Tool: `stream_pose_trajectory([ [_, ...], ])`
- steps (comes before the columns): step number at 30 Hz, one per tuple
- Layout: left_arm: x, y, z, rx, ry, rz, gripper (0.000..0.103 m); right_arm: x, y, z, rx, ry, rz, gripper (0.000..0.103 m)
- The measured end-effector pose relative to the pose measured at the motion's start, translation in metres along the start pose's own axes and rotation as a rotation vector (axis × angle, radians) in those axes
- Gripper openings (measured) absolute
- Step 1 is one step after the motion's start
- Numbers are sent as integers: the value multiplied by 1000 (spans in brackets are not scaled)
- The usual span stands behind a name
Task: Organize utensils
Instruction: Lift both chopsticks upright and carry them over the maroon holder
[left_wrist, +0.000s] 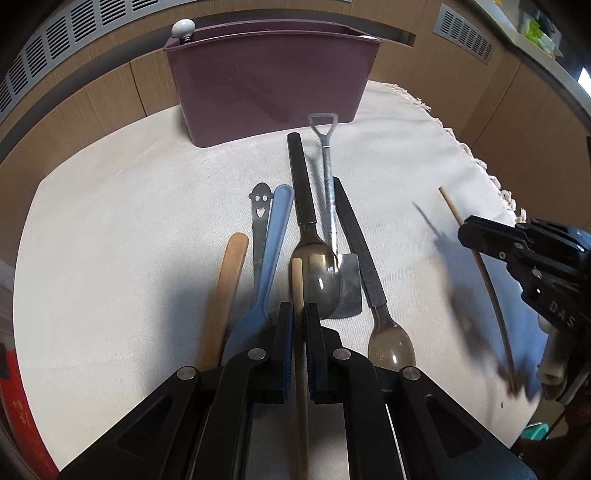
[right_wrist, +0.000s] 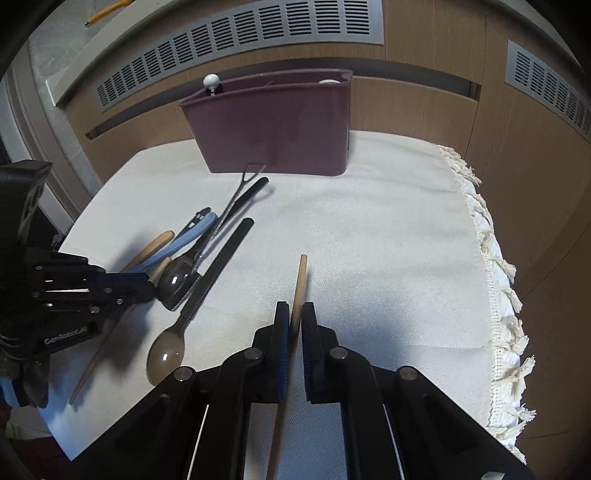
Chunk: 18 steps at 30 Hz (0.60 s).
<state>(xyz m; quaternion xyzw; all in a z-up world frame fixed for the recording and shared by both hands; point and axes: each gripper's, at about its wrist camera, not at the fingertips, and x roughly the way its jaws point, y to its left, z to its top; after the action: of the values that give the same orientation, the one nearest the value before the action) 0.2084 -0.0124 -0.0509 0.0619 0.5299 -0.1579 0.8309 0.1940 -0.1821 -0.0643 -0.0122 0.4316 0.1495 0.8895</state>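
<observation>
Left wrist view: left gripper (left_wrist: 299, 314) is clamped on a wooden chopstick (left_wrist: 297, 284) over the utensil pile, beside a black-handled spoon (left_wrist: 314, 269), blue spoon (left_wrist: 271, 258) and shovel-shaped spoon (left_wrist: 345, 284). Right gripper (right_wrist: 295, 314) pinches a second chopstick (right_wrist: 300, 280), seemingly lifted off the white cloth (right_wrist: 369, 240). Purple caddy (right_wrist: 273, 129) stands behind
</observation>
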Motion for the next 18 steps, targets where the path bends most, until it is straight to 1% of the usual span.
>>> stream_pose_trajectory([
  [2,1,-1,3,4,8,5,7,-2,1,0,-1,-9,8,6],
  [4,2,1,6,-5,21,-7,7,-2,1,1,-1,-14,11,6],
  [8,4,9,9,-45,53,-66,7,-6,1,0,6,-28,24,6],
  [9,6,10,10,-59,65,-107,7,-7,0,0,7,-31,26,6],
  [10,7,12,9,-76,68,-132,6,-7,0,0,11,-34,29,6],
  [12,7,14,9,-99,55,-147,6,-10,-1,1,20,-46,39,6],
  [13,3,16,7,-122,33,-152,5,-12,-2,1,25,-58,47,6],
  [16,-29,19,2,-166,-107,-148,5,-23,-1,3,22,-92,60,6],
  [17,-40,20,1,-179,-146,-156,5,-30,0,3,13,-106,67,6],
  [18,-58,21,0,-203,-201,-170,5,-35,1,4,9,-118,73,5],
])
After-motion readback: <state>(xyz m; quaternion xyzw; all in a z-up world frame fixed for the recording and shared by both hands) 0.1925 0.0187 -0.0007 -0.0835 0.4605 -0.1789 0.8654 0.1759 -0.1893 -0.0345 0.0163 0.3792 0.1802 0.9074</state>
